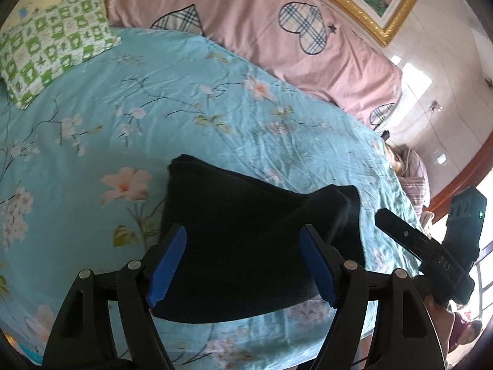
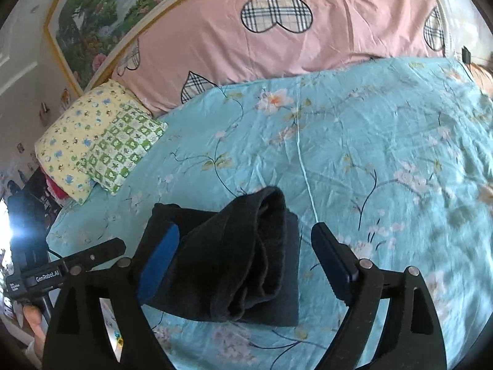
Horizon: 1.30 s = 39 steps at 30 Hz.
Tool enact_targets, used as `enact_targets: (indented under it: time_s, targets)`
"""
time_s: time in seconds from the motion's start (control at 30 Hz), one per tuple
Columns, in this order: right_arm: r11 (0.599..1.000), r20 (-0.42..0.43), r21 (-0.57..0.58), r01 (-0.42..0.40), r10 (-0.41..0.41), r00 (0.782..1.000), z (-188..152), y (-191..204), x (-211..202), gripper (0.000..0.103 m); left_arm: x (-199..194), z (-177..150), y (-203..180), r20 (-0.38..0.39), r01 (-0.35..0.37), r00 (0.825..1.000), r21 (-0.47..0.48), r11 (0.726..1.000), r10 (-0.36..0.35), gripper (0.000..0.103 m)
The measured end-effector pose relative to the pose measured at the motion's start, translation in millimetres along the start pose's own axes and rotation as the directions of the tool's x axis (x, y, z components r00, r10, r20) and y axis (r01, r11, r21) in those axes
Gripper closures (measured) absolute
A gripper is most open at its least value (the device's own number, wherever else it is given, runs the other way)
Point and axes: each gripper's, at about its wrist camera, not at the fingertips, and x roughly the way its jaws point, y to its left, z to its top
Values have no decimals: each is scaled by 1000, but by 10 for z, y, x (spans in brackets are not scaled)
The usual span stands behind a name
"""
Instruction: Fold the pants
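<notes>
Two tools spread apart, clamped on nothing: left tool (image 1: pixel 242 266) low in the left wrist frame, right tool (image 2: pixel 246 263) low in the right wrist frame, both over the black pants (image 2: pixel 234 259). Pants folded into a compact stack at lower centre of both frames, on the turquoise floral bedspread (image 2: pixel 385 141), one rolled layer lying loosely on top. Pink heart-patterned quilt (image 2: pixel 215 34) across the top, green checked pillow (image 1: pixel 52 46) at upper left

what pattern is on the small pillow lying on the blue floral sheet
Green and white checks with small printed figures on the small square pillow; clearest in the right wrist view.
</notes>
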Motion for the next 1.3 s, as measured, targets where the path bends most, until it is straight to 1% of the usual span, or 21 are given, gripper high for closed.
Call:
enact_targets:
  time_s: [0.17,0.47,0.73,0.9,1.13,1.2,1.27,1.3]
  targets:
    - [999,-26,31,32,-31,999,-86,9,89,15,59,22,143,-17,-23,1000,-13,1000,23,24]
    - [996,-65,77,38,-33,997,-167,-92,183,15,228,78,279,-62,-29,998,-30,999,27,24]
    - [994,-97,109,0,11,995,-206,-138,278,15,384,103,291,-91,-36,995,-24,999,34,24]
    - [986,-117,167,-20,40,992,-261,-238,373,15,490,112,328,-114,-44,993,-31,999,40,24]
    - [983,-141,185,-9,36,989,-341,-354,436,15,608,71,406,-145,-49,989,-43,998,43,23]
    - [985,-142,175,-12,38,989,-353,-358,445,20,643,70,421,-152,-45,988,-51,998,37,23]
    - [986,-151,167,-27,53,987,-363,-361,464,34,676,71,430,-160,-39,987,-56,998,30,23]
    - [985,-157,170,-42,69,985,-370,-365,477,37,700,70,435,-166,-35,986,-58,998,25,23]
